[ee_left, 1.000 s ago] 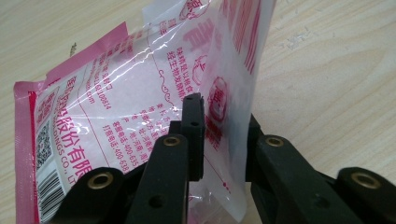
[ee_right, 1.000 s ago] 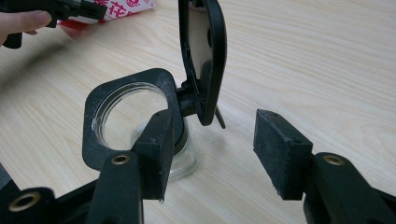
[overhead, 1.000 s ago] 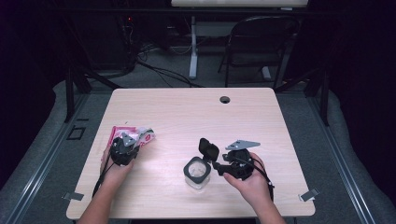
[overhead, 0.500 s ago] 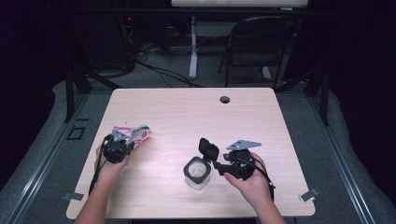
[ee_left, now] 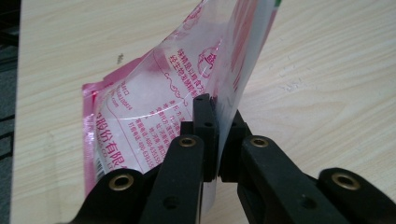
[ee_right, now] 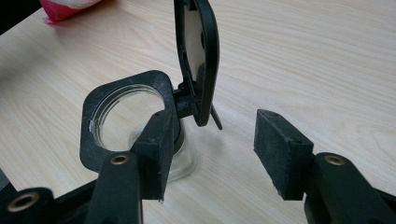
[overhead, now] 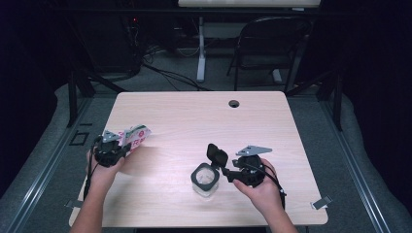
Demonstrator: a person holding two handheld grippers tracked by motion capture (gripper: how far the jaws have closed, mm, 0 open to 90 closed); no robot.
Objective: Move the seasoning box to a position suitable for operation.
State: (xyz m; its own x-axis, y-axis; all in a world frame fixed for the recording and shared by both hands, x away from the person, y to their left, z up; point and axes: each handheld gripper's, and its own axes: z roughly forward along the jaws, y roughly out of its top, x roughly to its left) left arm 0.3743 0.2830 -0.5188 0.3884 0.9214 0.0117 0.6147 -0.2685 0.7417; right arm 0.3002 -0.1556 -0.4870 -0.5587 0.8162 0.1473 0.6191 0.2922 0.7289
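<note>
High view: left tool (overhead: pixel 118 145), jaws just closed, now pinches the pink-printed clear plastic pouch (overhead: pixel 134 136), lifted off the wooden bench (overhead: pixel 194 116); right tool (overhead: pixel 224 170) spread beside the black-lidded clear jar (overhead: pixel 204 177), ready for filling.

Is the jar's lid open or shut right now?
Open. The jar stands upright on the table, and its hinged black lid is flipped up, leaving the round mouth uncovered.

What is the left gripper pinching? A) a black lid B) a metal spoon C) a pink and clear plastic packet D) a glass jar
C: in the left gripper view the left gripper has its black jaws shut tight on the edge of the pink and clear plastic packet with red printing, lifted off the wooden table.
</note>
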